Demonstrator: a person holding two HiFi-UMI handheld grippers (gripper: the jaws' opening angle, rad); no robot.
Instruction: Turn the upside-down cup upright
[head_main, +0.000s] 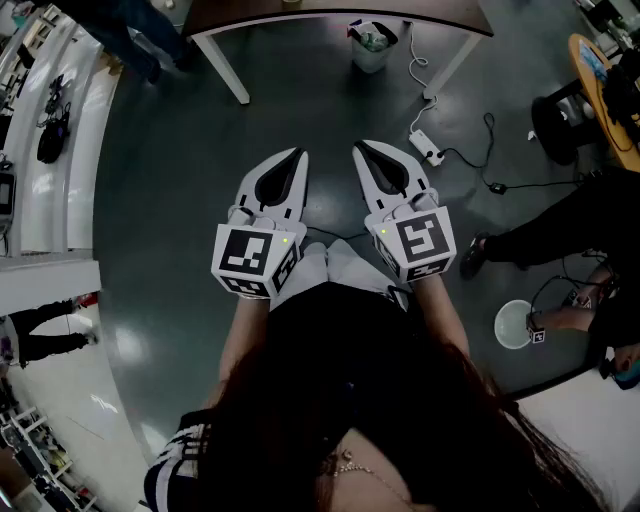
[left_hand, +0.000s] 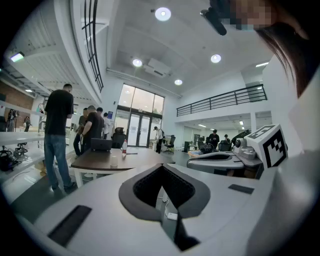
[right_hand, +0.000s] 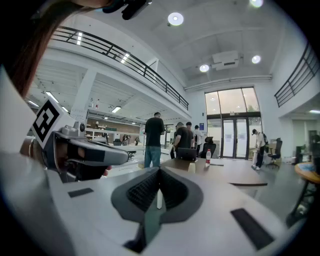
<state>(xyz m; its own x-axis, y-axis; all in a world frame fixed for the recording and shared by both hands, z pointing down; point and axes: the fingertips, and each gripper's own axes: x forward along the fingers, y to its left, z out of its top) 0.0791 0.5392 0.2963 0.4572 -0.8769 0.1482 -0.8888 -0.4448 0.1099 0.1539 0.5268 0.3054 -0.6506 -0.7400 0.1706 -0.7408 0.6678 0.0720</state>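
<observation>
Both grippers are held side by side at waist height over the dark floor, pointing toward a brown-topped table (head_main: 340, 18). My left gripper (head_main: 297, 156) is shut with nothing between its jaws, and so is my right gripper (head_main: 362, 150). In the left gripper view, beyond the shut left gripper (left_hand: 161, 166), a small pale cup (left_hand: 114, 161) stands on the table (left_hand: 100, 162), far from both grippers. The right gripper view shows the shut right gripper (right_hand: 159, 170) and the same cup (right_hand: 191, 165). Which way up the cup is cannot be made out.
A bottle (left_hand: 124, 146) and a laptop (left_hand: 101, 144) sit on the table, with several people (left_hand: 57, 135) standing beside it. Below the table are a bin (head_main: 371, 45) and a power strip (head_main: 427, 148) with cables. At the right a person (head_main: 570, 235) sits near a white round object (head_main: 513, 323).
</observation>
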